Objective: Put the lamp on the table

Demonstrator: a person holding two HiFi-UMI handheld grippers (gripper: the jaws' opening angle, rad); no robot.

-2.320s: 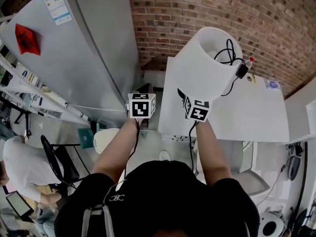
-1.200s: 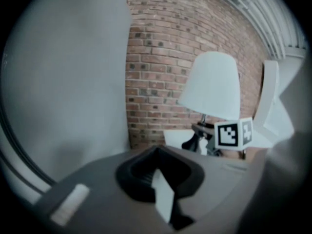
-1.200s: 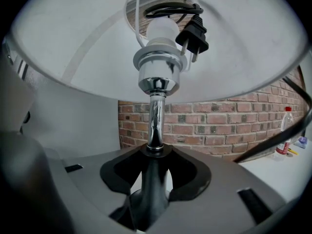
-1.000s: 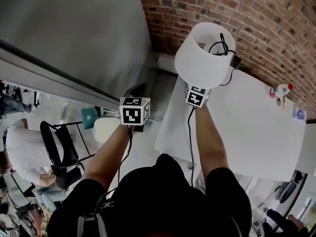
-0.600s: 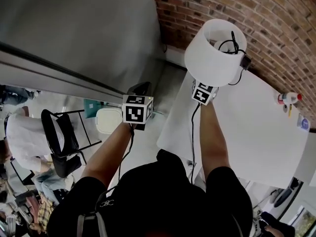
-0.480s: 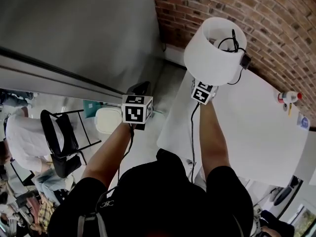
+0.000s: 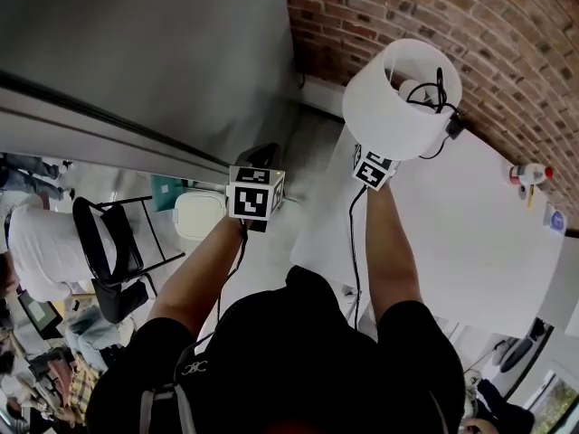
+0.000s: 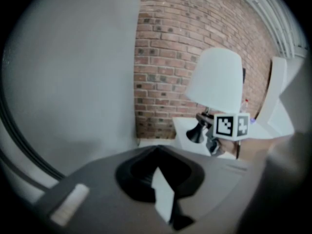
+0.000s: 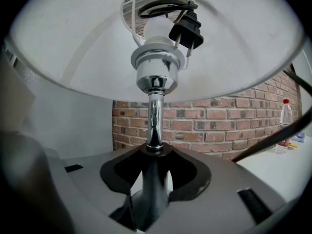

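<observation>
Over the white table's corner, we are holding a lamp aloft.
Our left gripper is hanging closed and empty; our right gripper is clamping the lamp's dark neck, and its top-heavy shade could tip it on landing.

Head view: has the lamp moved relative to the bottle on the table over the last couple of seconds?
Yes. The lamp, gripped by the right gripper, has shifted left, away from the bottle. Its shade nearly overlapped the bottle before; bare table now separates them.
</observation>
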